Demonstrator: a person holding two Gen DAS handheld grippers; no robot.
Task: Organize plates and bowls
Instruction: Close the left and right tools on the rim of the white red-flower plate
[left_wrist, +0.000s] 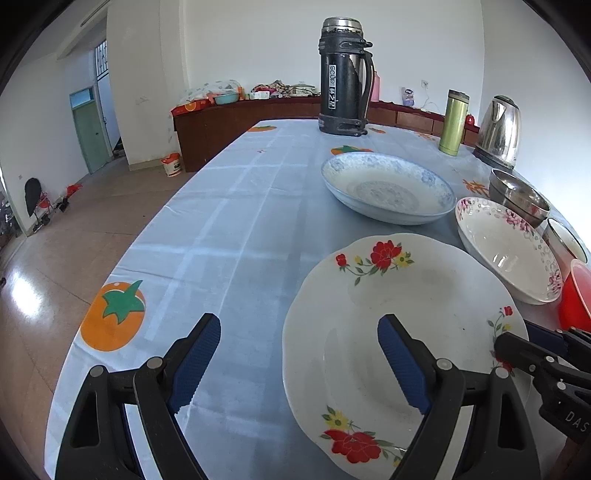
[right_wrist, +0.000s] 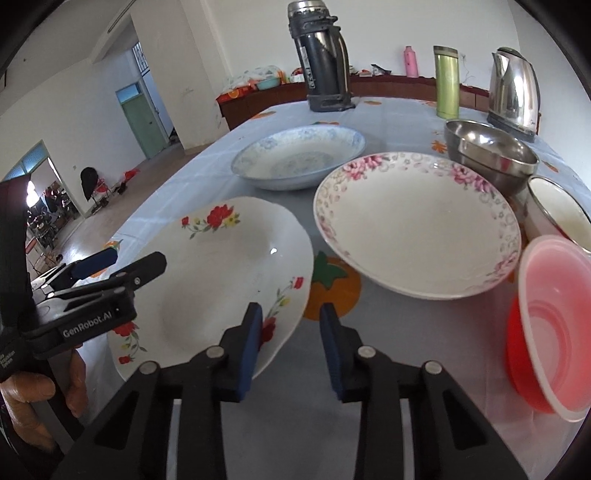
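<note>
A white plate with red flowers lies at the near edge of the table. My left gripper is open, its jaws straddling the plate's left rim; it shows in the right wrist view. My right gripper is open, its jaws straddling the plate's right rim; it shows in the left wrist view. Behind lie a pink-flowered plate and a blue-patterned plate. Steel bowls, a white enamel bowl and a red plastic bowl stand at the right.
A dark thermos, a green tumbler and a steel kettle stand at the far end of the table. The table's left edge drops to the tiled floor. A wooden sideboard runs along the back wall.
</note>
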